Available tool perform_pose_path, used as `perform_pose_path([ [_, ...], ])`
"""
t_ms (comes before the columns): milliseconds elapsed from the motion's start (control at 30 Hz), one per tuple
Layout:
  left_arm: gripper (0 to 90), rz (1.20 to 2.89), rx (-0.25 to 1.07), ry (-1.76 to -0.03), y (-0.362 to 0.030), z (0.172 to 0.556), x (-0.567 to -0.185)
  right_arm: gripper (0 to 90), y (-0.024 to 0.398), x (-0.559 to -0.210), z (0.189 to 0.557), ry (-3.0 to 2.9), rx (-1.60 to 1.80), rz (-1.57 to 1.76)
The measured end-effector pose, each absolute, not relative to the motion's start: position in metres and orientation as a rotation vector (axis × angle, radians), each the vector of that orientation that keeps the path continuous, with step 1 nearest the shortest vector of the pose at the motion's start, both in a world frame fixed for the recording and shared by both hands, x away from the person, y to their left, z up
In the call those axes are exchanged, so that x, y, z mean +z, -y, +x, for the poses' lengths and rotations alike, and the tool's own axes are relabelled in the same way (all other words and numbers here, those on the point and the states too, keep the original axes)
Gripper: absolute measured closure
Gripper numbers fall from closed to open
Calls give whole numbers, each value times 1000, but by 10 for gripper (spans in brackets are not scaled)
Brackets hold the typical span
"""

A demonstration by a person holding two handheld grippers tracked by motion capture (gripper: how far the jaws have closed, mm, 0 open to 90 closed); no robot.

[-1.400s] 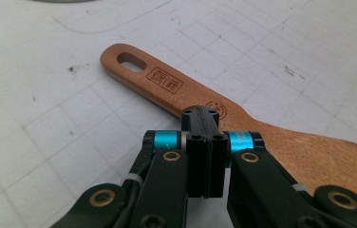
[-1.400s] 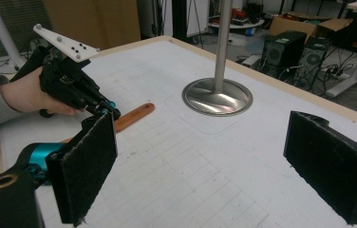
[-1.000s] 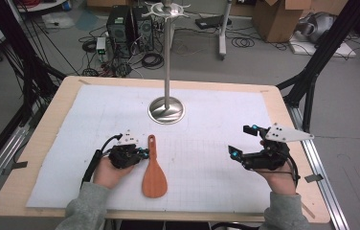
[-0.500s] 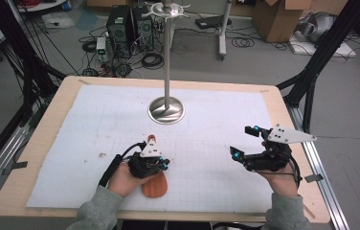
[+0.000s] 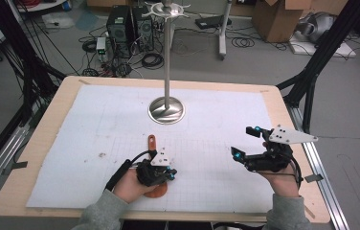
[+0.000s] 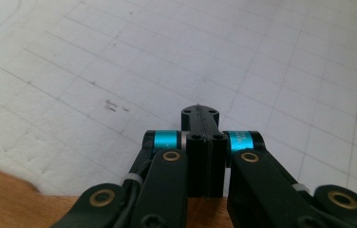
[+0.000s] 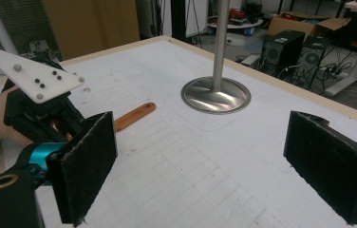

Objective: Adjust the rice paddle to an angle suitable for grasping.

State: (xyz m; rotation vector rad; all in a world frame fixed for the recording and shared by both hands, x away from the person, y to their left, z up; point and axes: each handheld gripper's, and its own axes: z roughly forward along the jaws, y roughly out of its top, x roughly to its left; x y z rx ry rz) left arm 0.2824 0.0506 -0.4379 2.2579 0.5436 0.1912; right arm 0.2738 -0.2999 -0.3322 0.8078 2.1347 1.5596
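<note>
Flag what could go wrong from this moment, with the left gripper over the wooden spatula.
1. The left gripper looks shut with nothing between its jaws while sitting over the wooden spatula, so a grasp may need reopening first.
2. The spatula lies flat on the white mat; a low pinch could scrape or catch the mat.
3. Lifting it forward could knock the metal stand just beyond the handle.

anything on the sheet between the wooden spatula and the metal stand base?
Nothing visible. Bare gridded sheet lies between the spatula handle and the stand base. The left tongs sit over the spatula's blade end, jaws shut.
</note>
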Motion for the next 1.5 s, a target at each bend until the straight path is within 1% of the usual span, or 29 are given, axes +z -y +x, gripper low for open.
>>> perform_pose_path([
  [200,896,2262,168,-536,-52,278,-439,93,300,-332,275,-2132,1559,802],
  [600,897,2257,175,-543,-77,265,-439,93,297,-333,275,-2145,1560,801],
  [867,897,2253,197,-589,-100,264,-439,93,297,-333,277,-2142,1560,801],
  [1000,896,2232,207,-639,-122,266,-439,93,294,-332,277,-2146,1555,792],
  [1267,897,2229,221,-678,-140,265,-439,93,292,-333,280,-2153,1557,792],
  [1500,896,2210,239,-745,-166,264,-439,94,289,-333,282,-2160,1557,785],
])
